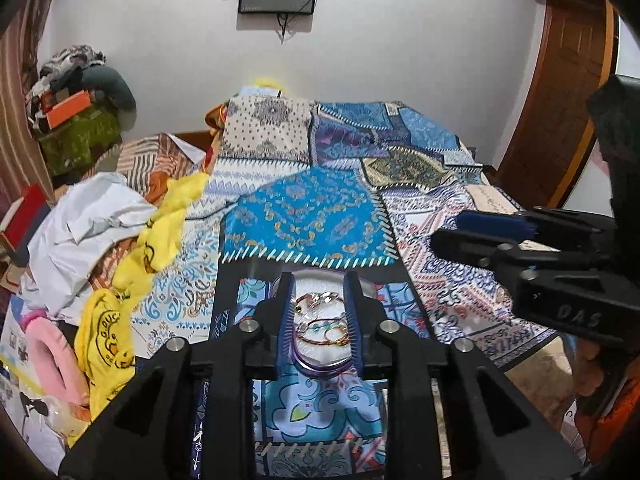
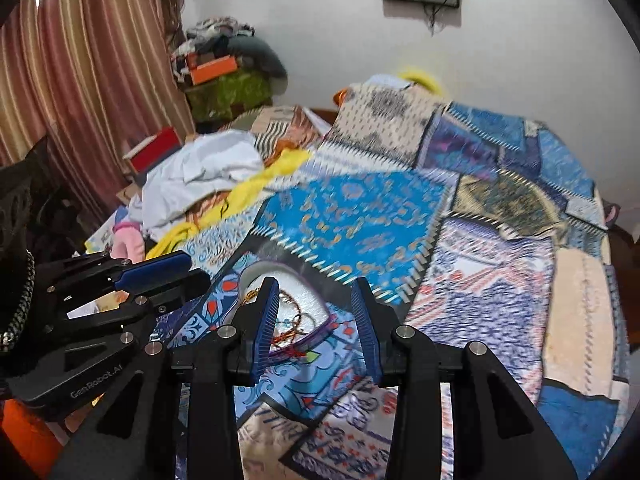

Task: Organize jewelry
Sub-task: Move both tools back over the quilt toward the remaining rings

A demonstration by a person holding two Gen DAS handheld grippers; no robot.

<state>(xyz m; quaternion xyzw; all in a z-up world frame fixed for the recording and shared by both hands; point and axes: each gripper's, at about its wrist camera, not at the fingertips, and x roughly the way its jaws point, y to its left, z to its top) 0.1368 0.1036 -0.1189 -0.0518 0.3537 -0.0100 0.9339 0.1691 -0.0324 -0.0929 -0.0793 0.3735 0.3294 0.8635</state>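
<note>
Now, left tool [image 1: 320, 316]: pads parted, gripping nothing, hovering over the tray [image 1: 320, 364].
Right tool [image 2: 322, 324]: also apart, empty.
Jewelry [image 1: 320, 320]: tangled bracelets lying in the oval tray.
Tray: resting on the patchwork bedspread [image 1: 304, 220].

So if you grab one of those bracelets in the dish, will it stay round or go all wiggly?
Probably wiggly: the bracelets look like thin cords and chains, so they would likely droop. They lie tangled together, so one may drag others along. They also look light, and the white dish probably stays put.
</note>
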